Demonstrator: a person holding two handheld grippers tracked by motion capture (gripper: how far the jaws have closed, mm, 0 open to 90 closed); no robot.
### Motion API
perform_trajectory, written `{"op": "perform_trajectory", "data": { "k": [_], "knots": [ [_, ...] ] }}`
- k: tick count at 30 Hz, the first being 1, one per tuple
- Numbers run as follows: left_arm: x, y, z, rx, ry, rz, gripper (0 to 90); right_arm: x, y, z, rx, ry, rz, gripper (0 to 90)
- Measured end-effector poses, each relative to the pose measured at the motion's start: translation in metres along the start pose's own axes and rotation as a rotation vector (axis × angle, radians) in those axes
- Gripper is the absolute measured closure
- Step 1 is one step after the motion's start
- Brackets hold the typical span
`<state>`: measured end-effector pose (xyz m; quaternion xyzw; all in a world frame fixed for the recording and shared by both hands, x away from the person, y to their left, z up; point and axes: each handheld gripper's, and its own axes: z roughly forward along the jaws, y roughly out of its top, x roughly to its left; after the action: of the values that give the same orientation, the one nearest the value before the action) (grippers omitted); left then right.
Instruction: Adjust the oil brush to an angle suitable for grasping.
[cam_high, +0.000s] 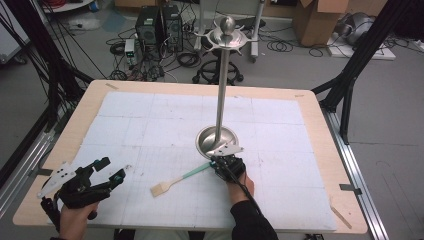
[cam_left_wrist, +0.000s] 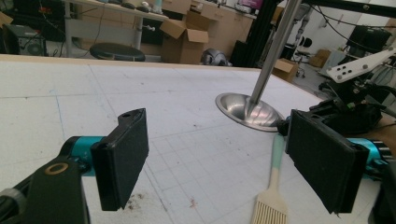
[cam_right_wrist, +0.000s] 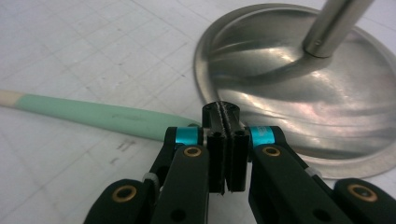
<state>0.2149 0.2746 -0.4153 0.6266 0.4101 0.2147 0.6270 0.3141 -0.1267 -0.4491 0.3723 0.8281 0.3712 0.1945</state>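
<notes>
Judging by the right gripper, its fingers pressed together beside the brush handle's green end rather than on it, we have yet to grasp the brush lying on the tabletop, while our left gripper waits with fingers spread.

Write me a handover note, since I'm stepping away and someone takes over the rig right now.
Left tool: open, nothing between its pads, resting near the table's near left corner.
Right tool: shut, nothing visibly gripped, at the green handle end of the brush, beside the steel stand base.
Brush lies flat on the white mat, bristles toward the person.
Done: right tool brought to the handle.
Left: grasp and lift the brush, probably reopening first.
</notes>
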Motion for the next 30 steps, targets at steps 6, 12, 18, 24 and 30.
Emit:
{"op": "perform_trajectory", "data": {
  "k": [6, 12, 18, 24, 30],
  "knots": [
    [0.000, 0.000, 0.000, 0.002, 0.001, 0.002, 21.6, 0.014, 0.004, 0.003, -0.004, 0.052, -0.032, 88.7],
    [0.001, 0.000, -0.001, -0.002, 0.003, -0.004, 21.6, 0.035, 0.011, 0.010, -0.004, 0.112, -0.072, 88.7],
    [0.002, 0.000, -0.001, -0.007, 0.006, -0.010, 21.6, 0.048, 0.014, 0.012, -0.012, 0.168, -0.089, 88.7],
    [0.003, 0.000, -0.002, -0.005, 0.006, -0.010, 21.6, 0.026, 0.013, -0.018, -0.094, 0.132, -0.031, 88.7],
    [0.001, 0.000, -0.001, 0.003, 0.000, 0.003, 21.6, -0.014, -0.006, -0.069, -0.187, 0.071, 0.050, 87.8]
  ]
}}
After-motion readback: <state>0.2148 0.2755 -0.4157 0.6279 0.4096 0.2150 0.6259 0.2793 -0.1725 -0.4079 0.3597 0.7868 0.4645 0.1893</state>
